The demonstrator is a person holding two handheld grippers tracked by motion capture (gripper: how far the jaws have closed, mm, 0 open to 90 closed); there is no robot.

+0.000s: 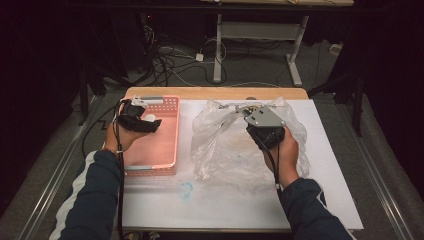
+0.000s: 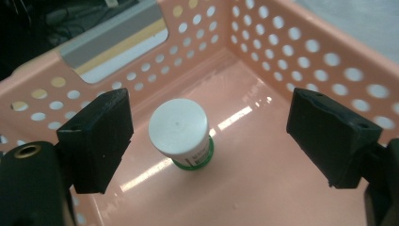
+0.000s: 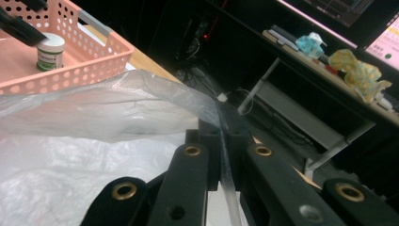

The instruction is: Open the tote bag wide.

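Jar [image 2: 179, 133] standing upright on the floor of the pink basket [image 2: 301, 52], between the spread jaws of the left gripper [image 2: 207, 141]; right gripper [image 3: 225, 141] pinching the plastic bag [image 3: 108, 113] edge.

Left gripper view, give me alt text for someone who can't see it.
A small white-capped jar stands upright on the floor of a pink perforated basket, between the open black jaws of the left gripper, which touch nothing.

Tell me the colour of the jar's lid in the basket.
White; the jar shows best in the left gripper view.
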